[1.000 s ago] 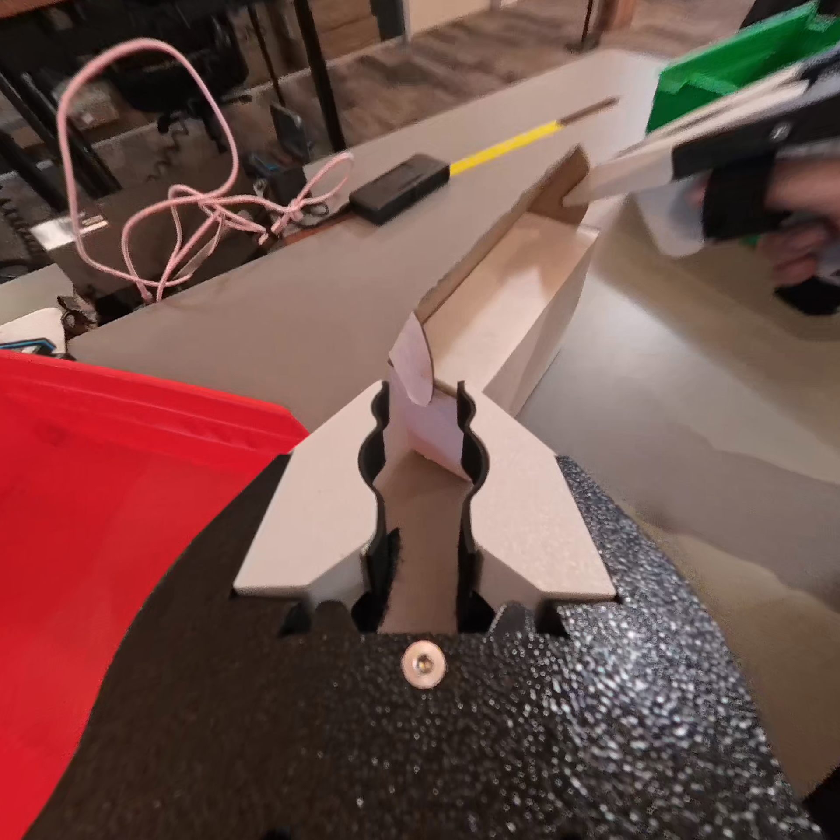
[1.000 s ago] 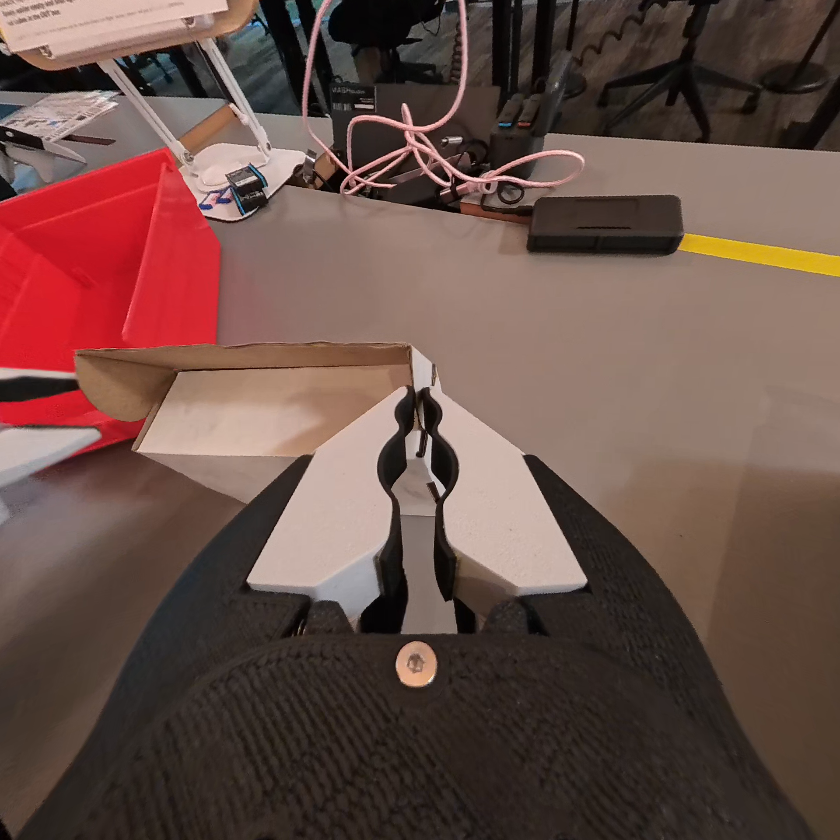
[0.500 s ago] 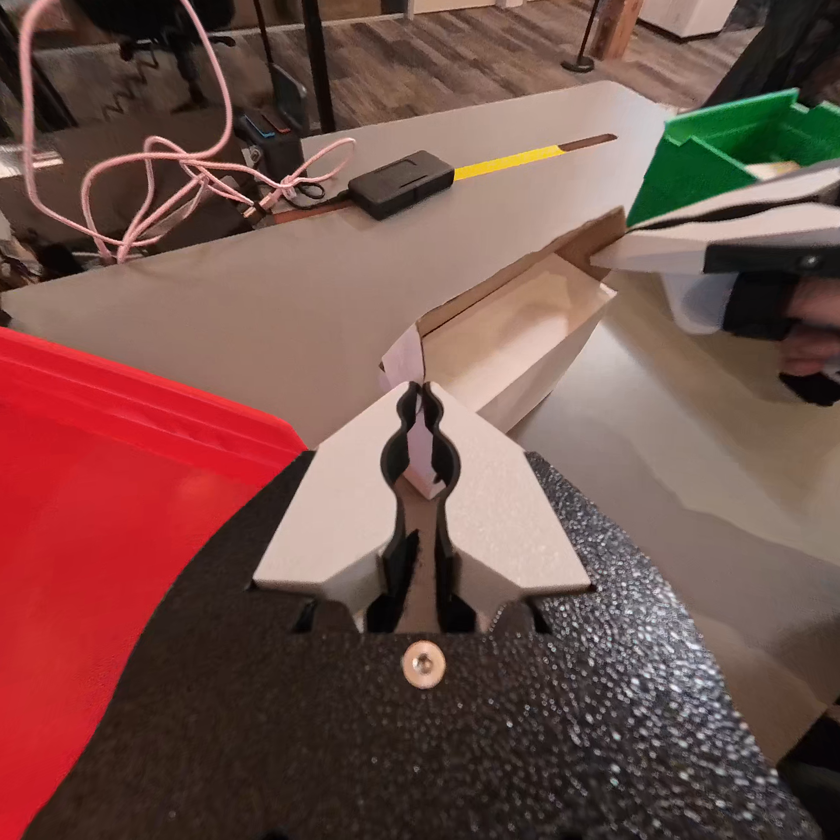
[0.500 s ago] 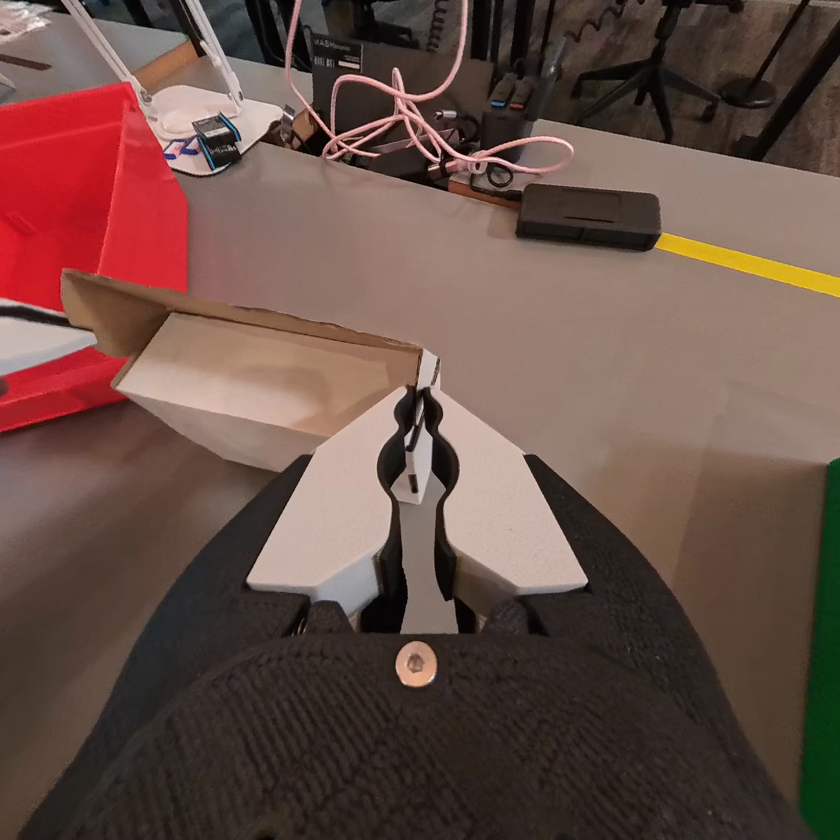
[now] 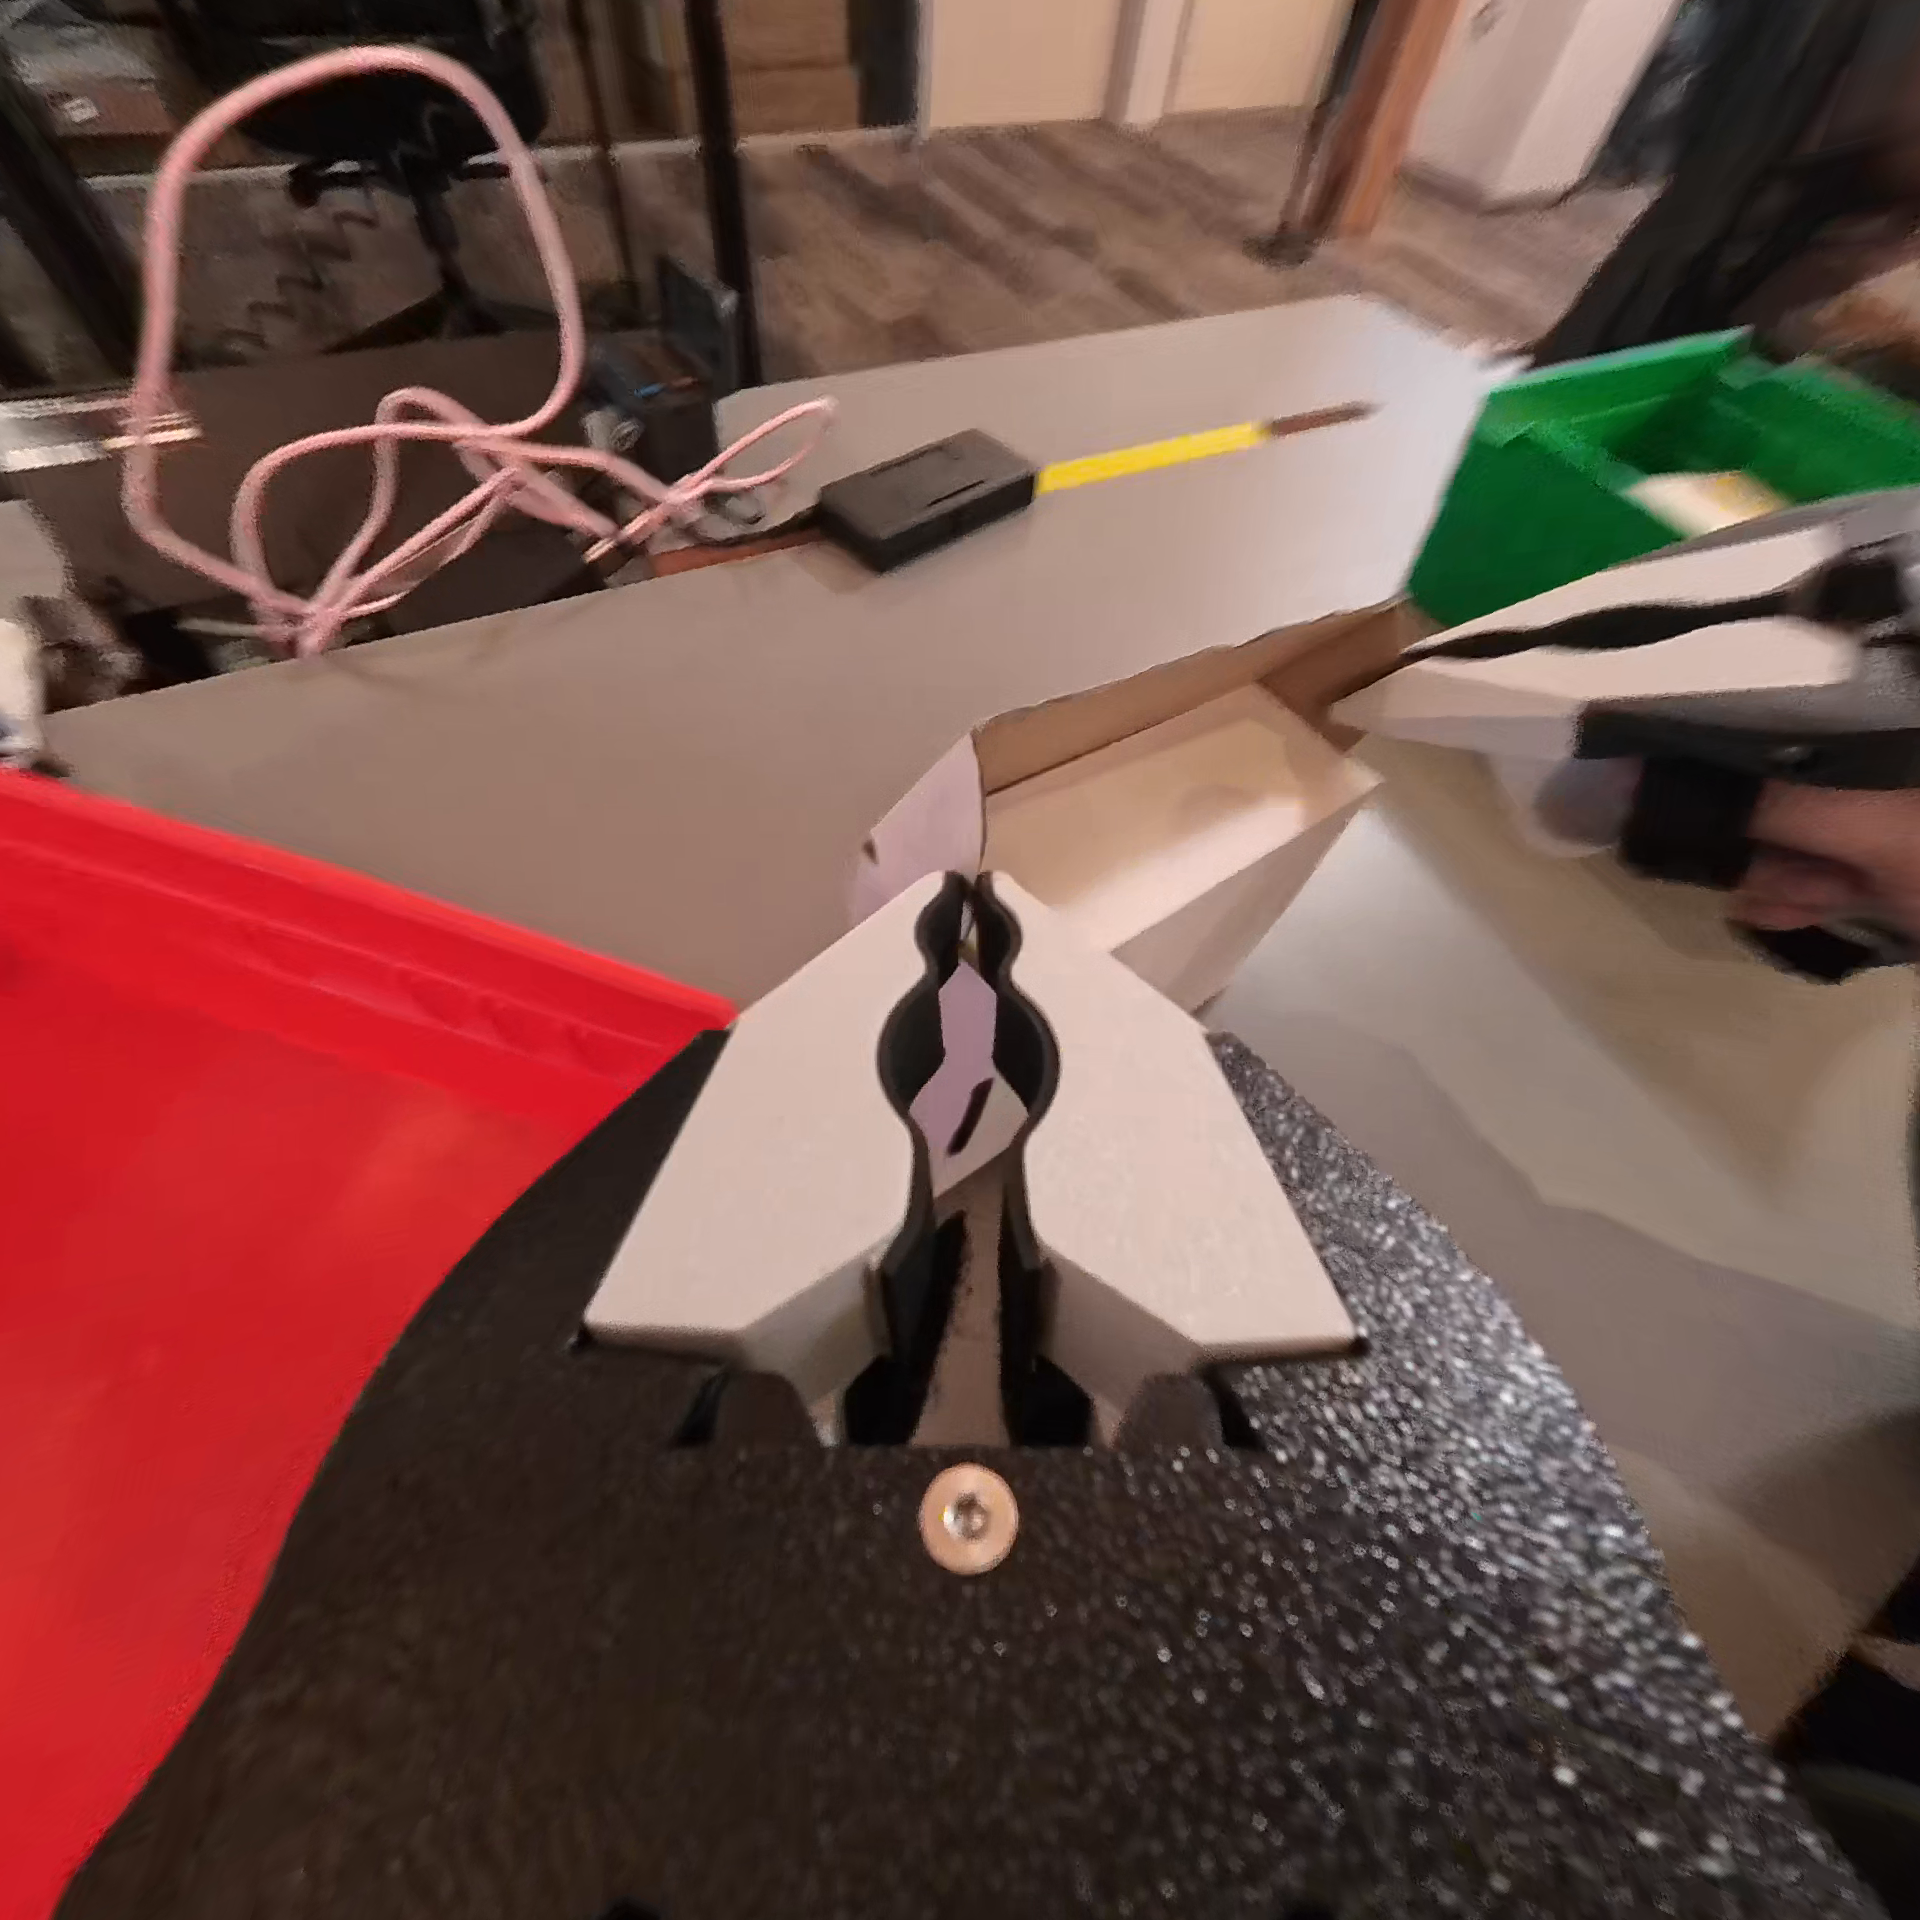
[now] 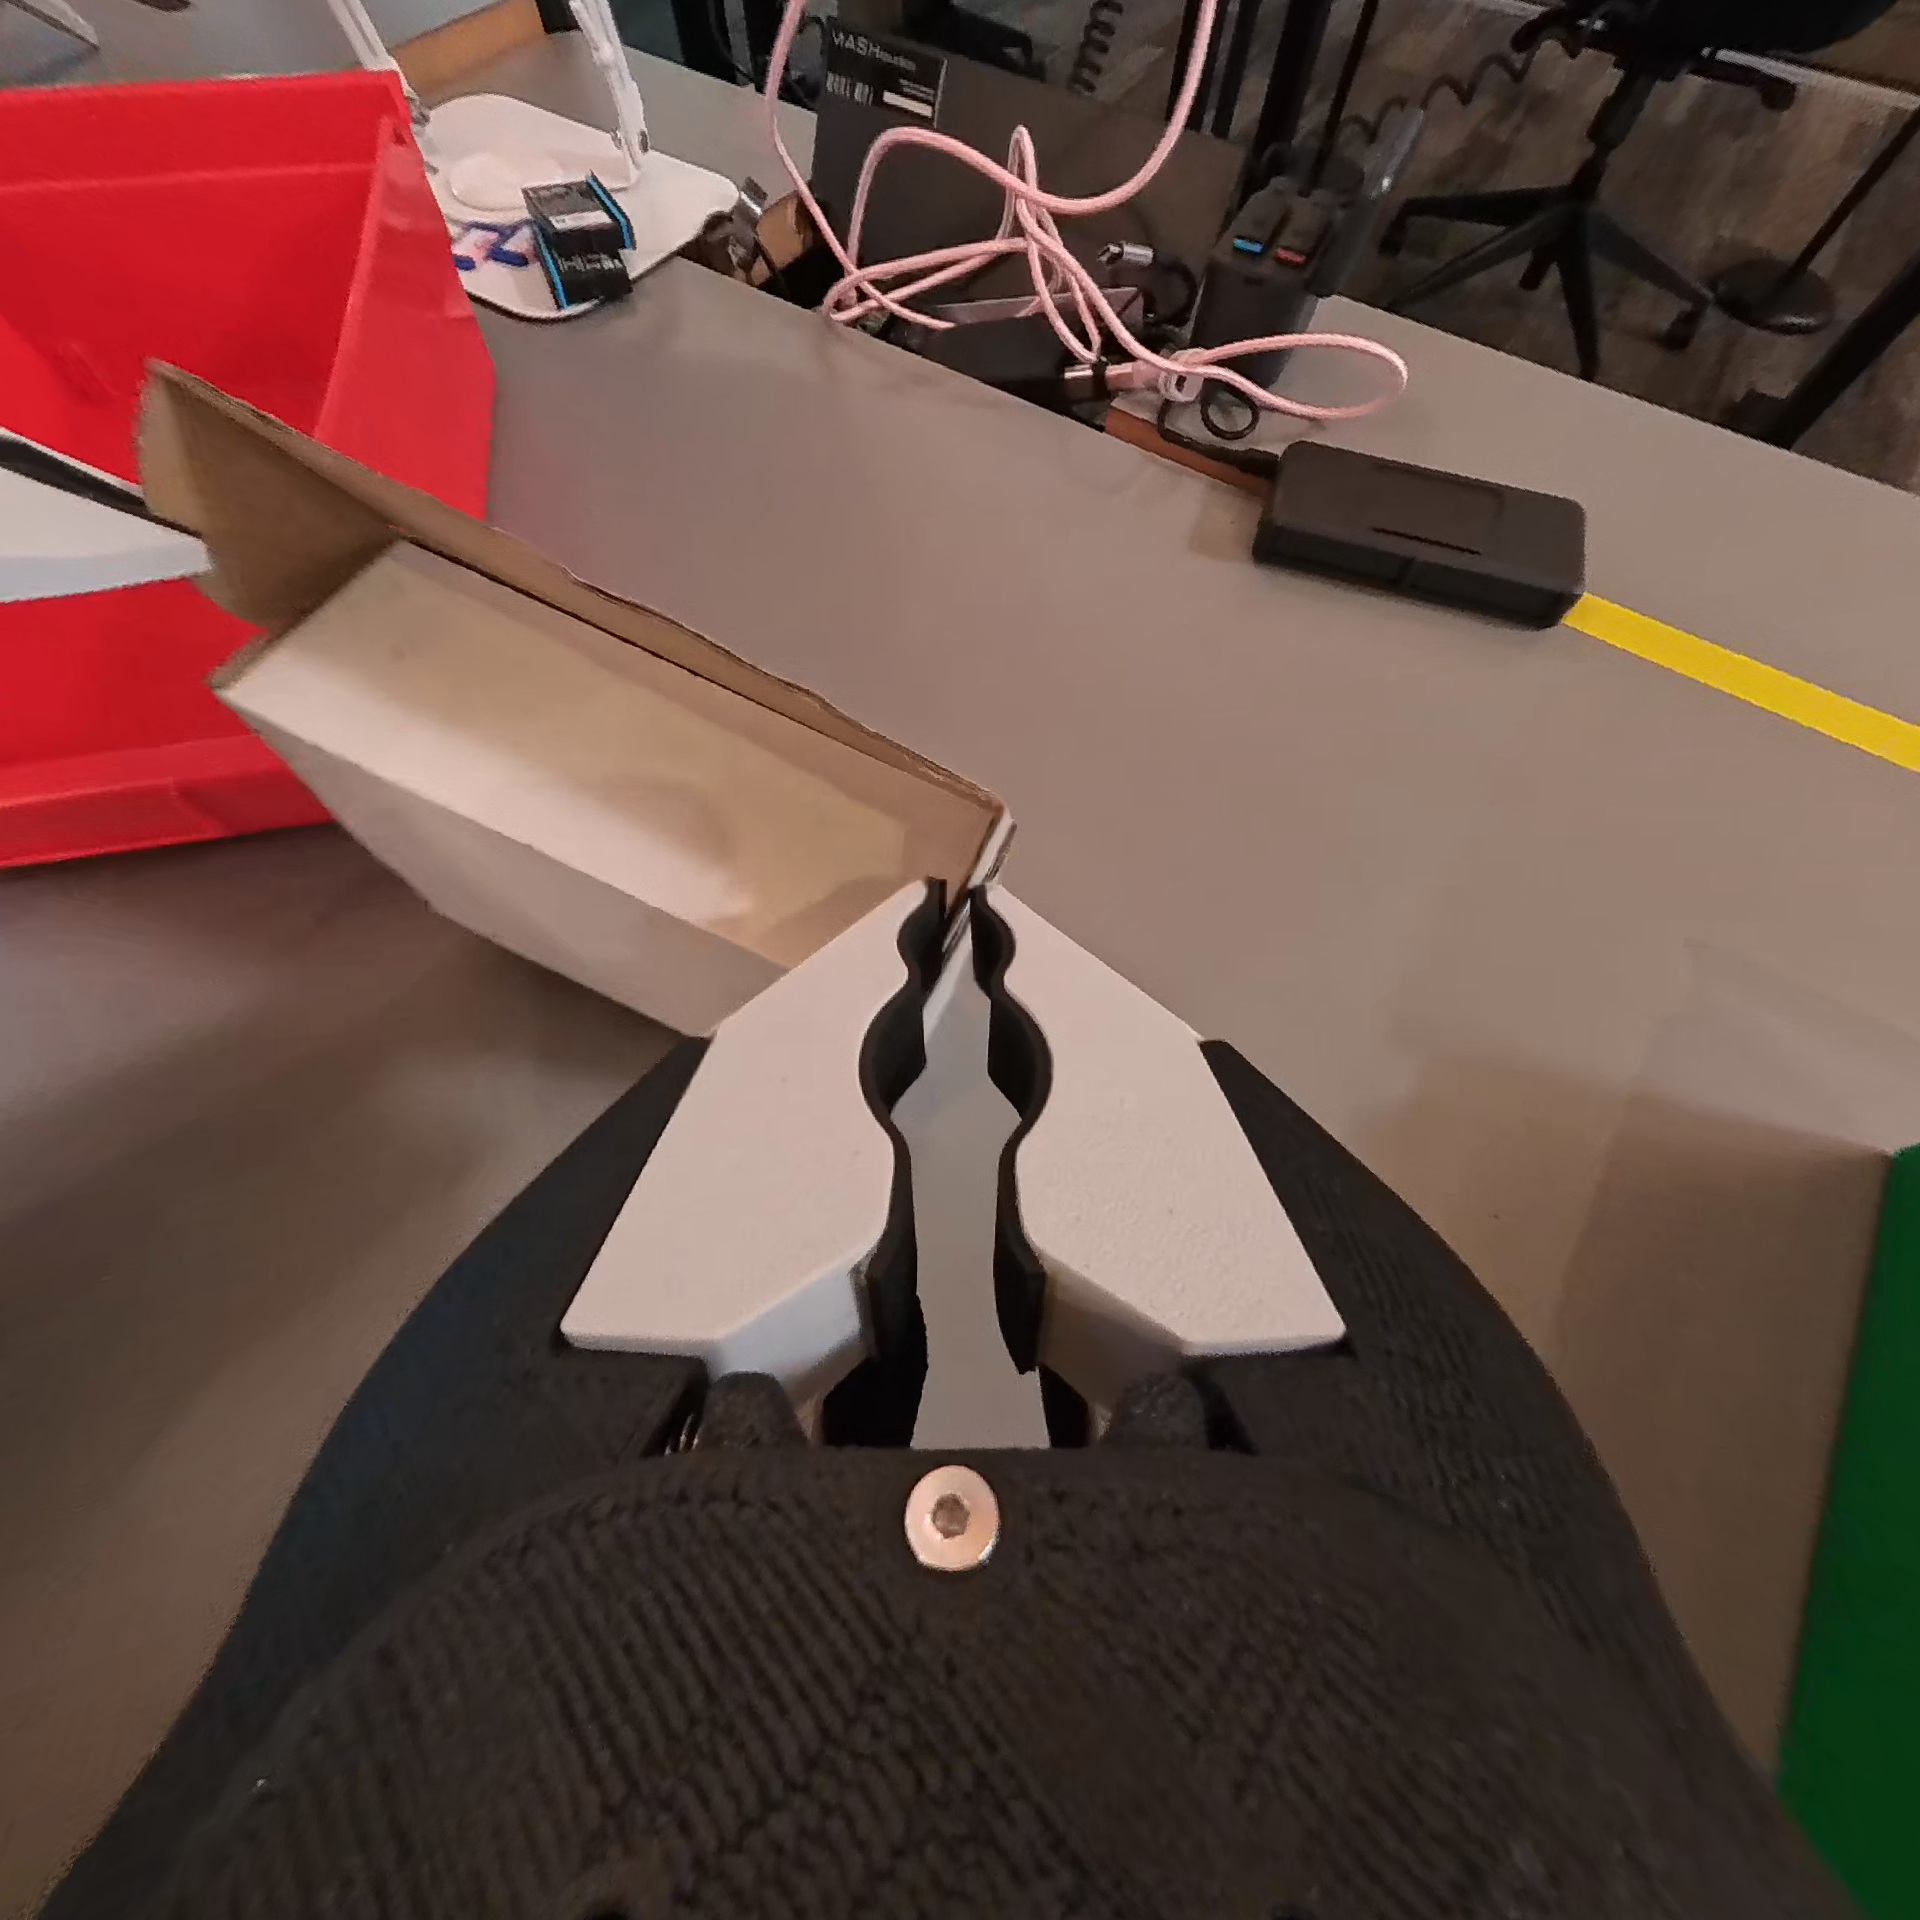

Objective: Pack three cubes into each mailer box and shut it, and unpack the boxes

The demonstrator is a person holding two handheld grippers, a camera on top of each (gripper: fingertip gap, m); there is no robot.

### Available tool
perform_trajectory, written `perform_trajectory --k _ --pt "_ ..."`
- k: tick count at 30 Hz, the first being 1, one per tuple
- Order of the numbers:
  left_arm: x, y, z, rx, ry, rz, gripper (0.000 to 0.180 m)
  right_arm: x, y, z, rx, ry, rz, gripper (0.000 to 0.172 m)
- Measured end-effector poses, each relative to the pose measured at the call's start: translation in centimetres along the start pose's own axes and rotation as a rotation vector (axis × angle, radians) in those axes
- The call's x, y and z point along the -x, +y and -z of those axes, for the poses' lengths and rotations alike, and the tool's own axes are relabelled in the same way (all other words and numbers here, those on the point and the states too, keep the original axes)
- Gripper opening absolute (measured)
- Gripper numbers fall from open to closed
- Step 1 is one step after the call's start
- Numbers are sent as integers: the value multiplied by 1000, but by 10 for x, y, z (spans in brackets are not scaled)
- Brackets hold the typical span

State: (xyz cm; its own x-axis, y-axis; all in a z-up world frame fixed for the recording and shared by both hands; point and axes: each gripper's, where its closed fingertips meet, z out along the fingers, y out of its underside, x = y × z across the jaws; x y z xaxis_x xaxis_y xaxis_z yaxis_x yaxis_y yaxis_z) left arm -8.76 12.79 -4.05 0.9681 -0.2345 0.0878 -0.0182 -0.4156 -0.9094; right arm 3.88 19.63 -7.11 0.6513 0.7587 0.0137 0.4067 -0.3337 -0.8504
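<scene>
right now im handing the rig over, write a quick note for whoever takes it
Left gripper: jaws shut on the side flap at one end of the white mailer box.
Right gripper: jaws shut on the flap at the opposite end of the same box.
The box is held between the two, tilted, its raised corner clear of the grey table; whether its low edge touches cannot be told. Red bin is at the left gripper's end, green bin at the right's.
Done: both flaps gripped. No cubes are visible; the box inside cannot be seen.
Left: judging by the tilt, probably carry or tip the box toward a bin, then release.
</scene>
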Motion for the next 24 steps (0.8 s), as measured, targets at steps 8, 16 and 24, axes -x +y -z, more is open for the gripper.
perform_trajectory --k 8,16,24 --pt "-3 -6 6 -81 62 85 1 4 4 0 26 -2 34 3" --pt "-5 -6 4 -152 115 129 0 -5 0 5 -13 14 33 4" --pt "3 9 -3 -124 81 139 0 62 -50 35 -365 -158 318 0"
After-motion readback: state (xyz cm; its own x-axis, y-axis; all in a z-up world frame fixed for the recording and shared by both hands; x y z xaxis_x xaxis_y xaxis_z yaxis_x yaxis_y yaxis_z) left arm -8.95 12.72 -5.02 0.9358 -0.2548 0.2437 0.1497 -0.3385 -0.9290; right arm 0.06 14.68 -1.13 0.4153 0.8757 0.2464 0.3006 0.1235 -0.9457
